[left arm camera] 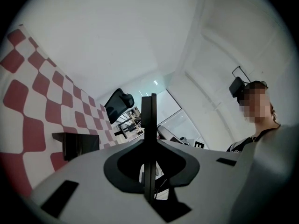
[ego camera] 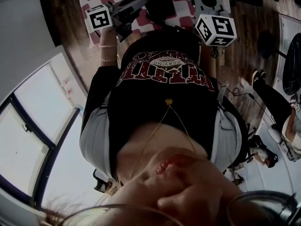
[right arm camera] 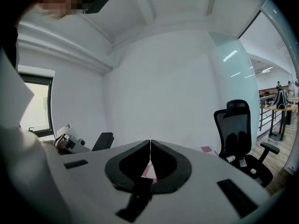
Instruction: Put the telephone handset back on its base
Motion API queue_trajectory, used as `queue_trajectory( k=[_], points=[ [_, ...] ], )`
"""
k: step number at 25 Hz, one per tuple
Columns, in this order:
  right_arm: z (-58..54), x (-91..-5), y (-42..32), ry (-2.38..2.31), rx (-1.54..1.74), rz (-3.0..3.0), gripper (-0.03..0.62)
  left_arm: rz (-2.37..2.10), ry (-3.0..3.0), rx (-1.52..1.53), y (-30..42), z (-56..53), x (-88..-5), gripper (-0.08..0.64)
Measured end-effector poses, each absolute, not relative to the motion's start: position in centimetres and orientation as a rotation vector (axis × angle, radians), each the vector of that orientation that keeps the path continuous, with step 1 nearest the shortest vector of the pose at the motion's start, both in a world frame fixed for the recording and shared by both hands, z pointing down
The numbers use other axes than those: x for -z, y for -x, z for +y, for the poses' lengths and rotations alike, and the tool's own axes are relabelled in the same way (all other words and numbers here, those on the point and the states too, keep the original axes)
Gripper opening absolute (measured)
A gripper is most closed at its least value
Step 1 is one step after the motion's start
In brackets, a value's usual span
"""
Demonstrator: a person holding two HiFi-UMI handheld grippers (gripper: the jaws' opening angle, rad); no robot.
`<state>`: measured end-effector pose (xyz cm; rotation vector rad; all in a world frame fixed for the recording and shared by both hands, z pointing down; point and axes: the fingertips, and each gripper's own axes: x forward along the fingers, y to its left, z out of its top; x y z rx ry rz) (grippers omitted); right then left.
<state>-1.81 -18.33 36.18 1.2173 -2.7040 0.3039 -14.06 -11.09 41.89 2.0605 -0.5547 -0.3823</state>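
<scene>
I see no phone or base yet, task's all ahead; grey left tongs (left arm camera: 148, 101) and grey right tongs (right arm camera: 150, 144) both pinched together, empty

Red-white checked cloth (left arm camera: 32, 101) covers the surface. 1 black boxy item (left arm camera: 77, 144) sits on it, can't tell what. Wood floor (ego camera: 244, 32) carries 1 office chair (right arm camera: 243, 134).
</scene>
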Motion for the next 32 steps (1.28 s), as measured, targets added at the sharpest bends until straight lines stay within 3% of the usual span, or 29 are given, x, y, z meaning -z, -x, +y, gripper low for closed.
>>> queue_trajectory(
  k=[32],
  points=[
    [-15.9, -37.8, -1.2, -1.499, -0.365, -2.567, 0.020, -0.492, -1.910, 0.193, 14.8, -12.6, -51.8, 0.080]
  ],
)
